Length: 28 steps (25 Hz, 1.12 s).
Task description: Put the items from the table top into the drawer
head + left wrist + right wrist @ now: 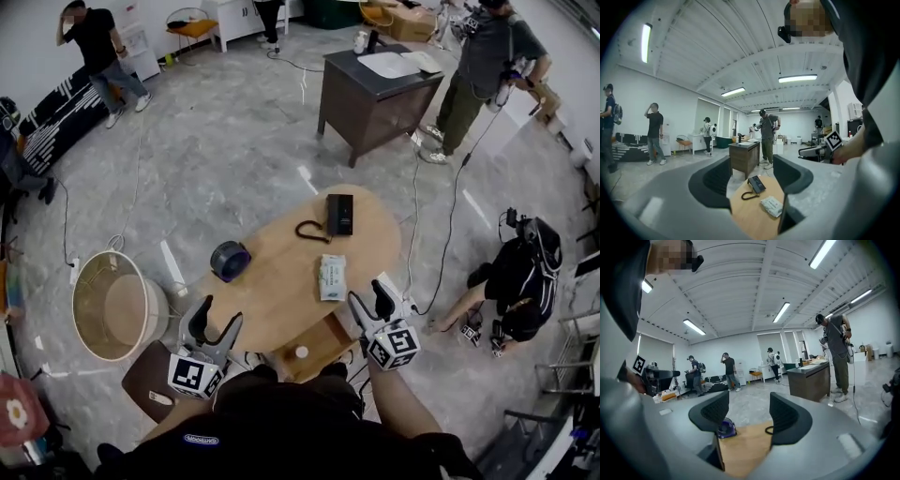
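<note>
Left claw [216, 321]: jaws apart, empty, at counter [281, 305] near edge.
Right claw [371, 302]: jaws wide, empty, near tissue pack [332, 277].
Items: all on oval wooden counter; drawer [328, 339] open below.
Risk: soft crinkly pack slipping; phone [339, 215] cord [309, 231] snagging drawer edge.
Shapes: flat black phone, round purple roll [230, 261].

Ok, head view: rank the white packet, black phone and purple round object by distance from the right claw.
1. White packet, just left of the right claw.
2. Black phone, far end of the table.
3. Purple round object, its left edge.
</note>
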{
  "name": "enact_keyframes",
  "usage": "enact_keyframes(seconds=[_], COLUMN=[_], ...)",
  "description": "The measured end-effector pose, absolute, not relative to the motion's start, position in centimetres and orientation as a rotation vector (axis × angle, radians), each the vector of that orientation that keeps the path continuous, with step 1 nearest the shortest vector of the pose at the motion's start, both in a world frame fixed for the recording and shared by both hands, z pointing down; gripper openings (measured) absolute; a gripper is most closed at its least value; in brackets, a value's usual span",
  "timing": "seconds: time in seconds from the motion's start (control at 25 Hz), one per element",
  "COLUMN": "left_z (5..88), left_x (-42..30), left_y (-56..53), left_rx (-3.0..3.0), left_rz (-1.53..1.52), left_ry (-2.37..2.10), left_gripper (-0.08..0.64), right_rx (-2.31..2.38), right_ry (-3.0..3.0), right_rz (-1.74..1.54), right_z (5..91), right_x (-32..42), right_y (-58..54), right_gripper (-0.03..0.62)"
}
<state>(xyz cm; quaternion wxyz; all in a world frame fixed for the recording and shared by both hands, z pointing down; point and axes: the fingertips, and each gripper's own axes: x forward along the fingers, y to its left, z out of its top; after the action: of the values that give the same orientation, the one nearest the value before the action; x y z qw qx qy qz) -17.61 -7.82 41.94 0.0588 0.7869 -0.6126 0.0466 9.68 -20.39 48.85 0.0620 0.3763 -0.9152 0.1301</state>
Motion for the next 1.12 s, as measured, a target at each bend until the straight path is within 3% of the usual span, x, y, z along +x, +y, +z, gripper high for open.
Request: enact_keyframes(seconds=[0.44,1.12], left_z=[43.9,52.1], left_x=[-13.9,-18.2], left_y=[-8.7,-6.5], left_rx=[2.338,2.204], left_rz=[0.208,0.411], left_ry=[-1.869,-1.794], left_gripper=[0.295,0.295], right_rx=[1.086,0.953], right_ry=[-2.579,-2.167], right_rz=[0.494,0.973], right_z=[61.0,85.6], right_x=[13.3,11.7], right_y=[-26.4,-30.4], right_gripper=[0.288,0.316])
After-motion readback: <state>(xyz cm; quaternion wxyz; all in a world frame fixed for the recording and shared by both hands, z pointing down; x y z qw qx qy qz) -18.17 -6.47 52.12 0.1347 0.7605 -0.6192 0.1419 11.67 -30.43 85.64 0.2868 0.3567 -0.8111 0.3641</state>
